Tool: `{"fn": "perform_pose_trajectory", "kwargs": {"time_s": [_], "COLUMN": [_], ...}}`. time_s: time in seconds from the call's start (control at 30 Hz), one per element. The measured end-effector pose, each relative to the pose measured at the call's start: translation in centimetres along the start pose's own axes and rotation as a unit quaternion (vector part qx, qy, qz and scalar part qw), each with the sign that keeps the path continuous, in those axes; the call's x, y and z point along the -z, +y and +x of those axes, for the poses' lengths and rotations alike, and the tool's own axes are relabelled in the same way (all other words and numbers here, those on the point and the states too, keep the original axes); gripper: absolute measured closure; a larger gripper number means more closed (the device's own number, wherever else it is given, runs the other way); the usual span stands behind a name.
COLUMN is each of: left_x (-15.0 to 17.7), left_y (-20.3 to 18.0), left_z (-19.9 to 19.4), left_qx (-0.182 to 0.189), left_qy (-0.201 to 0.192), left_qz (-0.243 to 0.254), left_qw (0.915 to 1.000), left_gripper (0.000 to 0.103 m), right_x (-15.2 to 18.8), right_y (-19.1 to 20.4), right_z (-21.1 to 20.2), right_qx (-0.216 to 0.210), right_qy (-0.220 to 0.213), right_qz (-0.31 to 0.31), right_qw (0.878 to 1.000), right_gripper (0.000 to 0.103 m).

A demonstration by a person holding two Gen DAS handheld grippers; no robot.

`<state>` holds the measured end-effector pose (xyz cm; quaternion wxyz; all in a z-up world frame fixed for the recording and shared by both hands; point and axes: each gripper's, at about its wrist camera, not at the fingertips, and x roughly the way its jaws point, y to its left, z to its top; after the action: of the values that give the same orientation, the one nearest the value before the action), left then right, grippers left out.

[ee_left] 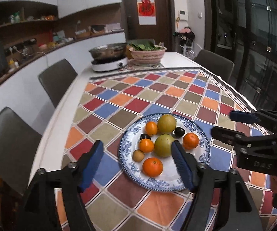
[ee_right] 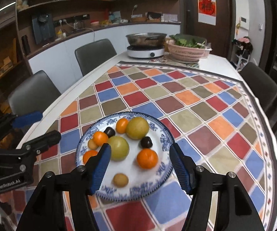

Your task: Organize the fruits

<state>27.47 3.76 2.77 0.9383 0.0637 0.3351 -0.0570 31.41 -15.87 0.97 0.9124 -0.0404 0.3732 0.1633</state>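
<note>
A blue-and-white plate (ee_left: 203,144) (ee_right: 163,134) sits on the checked tablecloth (ee_left: 157,96). It holds two large yellow-green fruits (ee_left: 166,124) (ee_right: 137,128), several oranges (ee_left: 152,166) (ee_right: 147,158), two dark plums (ee_left: 179,132) (ee_right: 146,142) and small brown fruits (ee_left: 138,155) (ee_right: 120,180). My left gripper (ee_left: 137,144) (ee_right: 49,125) hovers open over the plate's near left side, with nothing between its pads. My right gripper (ee_right: 140,146) (ee_left: 223,123) hangs open above the plate's near right side, also holding nothing.
At the table's far end stand a steel pot on a white induction cooker (ee_left: 109,61) and a pink basket of greens (ee_left: 148,54). Grey chairs (ee_left: 57,77) line the left side, another (ee_right: 259,80) is at the far right. The table's white edge (ee_left: 61,130) runs along the left.
</note>
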Motion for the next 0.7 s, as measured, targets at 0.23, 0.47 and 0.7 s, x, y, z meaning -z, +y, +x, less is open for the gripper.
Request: {"fn": "perform_pose_trajectory", "kwargs": {"time_s": [0.23, 0.47, 0.7], "left_x": [1.9, 4.3, 6.1], "left_y": [-1.6, -2.9, -3.7], "left_z": [-4.5, -8.1, -11.4], "left_qx": [-0.019, -0.013, -0.008], "left_qy": [-0.033, -0.044, -0.05], "left_qz": [0.0, -0.016, -0.028], "left_qw": [0.9993, 0.9988, 0.9983], "left_gripper": [0.009, 0.001, 0.0], "right_x": [3.0, 6.4, 8.6], "right_y": [0.6, 0.9, 1.5], "right_z": [-5.4, -9.7, -12.8], "right_qx": [0.024, 0.024, 0.03], "right_qy": [-0.03, -0.043, -0.057], "right_qz": [-0.003, 0.01, 0.011], "right_qw": [0.999, 0.999, 0.998], "right_gripper": [0.029, 0.027, 0.026]}}
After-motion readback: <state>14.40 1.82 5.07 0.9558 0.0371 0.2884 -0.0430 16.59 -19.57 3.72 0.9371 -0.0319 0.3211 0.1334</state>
